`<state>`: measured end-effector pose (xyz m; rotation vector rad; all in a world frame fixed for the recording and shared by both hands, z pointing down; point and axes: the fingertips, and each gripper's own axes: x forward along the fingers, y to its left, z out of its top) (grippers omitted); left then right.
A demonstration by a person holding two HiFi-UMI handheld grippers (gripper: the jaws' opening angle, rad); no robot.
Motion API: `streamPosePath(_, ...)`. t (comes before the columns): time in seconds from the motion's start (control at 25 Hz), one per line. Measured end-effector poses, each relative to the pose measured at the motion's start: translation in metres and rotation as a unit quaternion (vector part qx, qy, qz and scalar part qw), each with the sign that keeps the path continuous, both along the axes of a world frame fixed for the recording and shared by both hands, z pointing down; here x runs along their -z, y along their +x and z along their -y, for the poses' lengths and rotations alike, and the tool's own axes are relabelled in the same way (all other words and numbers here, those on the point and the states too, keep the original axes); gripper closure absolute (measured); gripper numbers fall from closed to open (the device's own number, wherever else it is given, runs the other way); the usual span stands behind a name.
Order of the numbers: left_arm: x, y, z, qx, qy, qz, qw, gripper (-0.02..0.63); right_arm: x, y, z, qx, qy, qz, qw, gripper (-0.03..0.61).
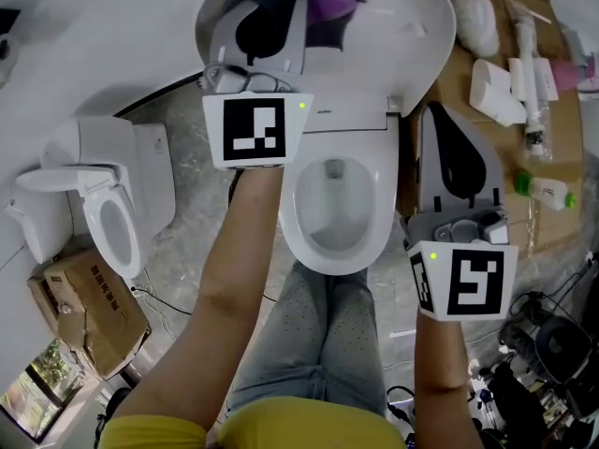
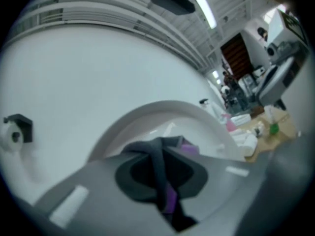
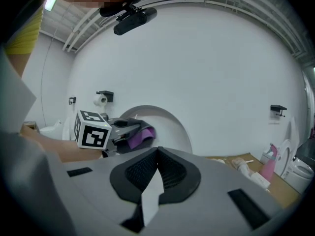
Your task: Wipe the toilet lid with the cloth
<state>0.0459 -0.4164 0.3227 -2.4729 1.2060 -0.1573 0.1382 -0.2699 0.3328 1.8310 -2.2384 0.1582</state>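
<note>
Standing raised behind the open bowl [image 1: 332, 218], the white toilet lid [image 1: 407, 26] fills the top of the head view. The right gripper [image 1: 451, 124] hangs just beside the bowl, jaws pressed together on nothing. The left gripper [image 1: 271, 12] reaches to the lid's inner face, jaws clamped on a bunched purple-and-grey cloth [image 1: 332, 3].
</note>
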Motion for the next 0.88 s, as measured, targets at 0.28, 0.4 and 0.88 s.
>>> streamPosePath(0.28,-0.015,-0.038,0.003,0.095,-0.018,-0.016,0.9952,0.595,-0.009,0.007,-0.009,-0.007,-0.011,0.005,1.0,0.563)
streamPosePath(0.4,-0.032,0.022,-0.008,0.026,-0.035,0.024,0.9988,0.595,-0.011,0.009,-0.012,-0.009,-0.015,0.002,1.0,0.563)
streamPosePath(0.88,-0.081,0.035,-0.019,-0.007,-0.027,0.061,0.9977,0.594,-0.022,0.017,-0.019,-0.01,-0.029,0.001,1.0,0.563)
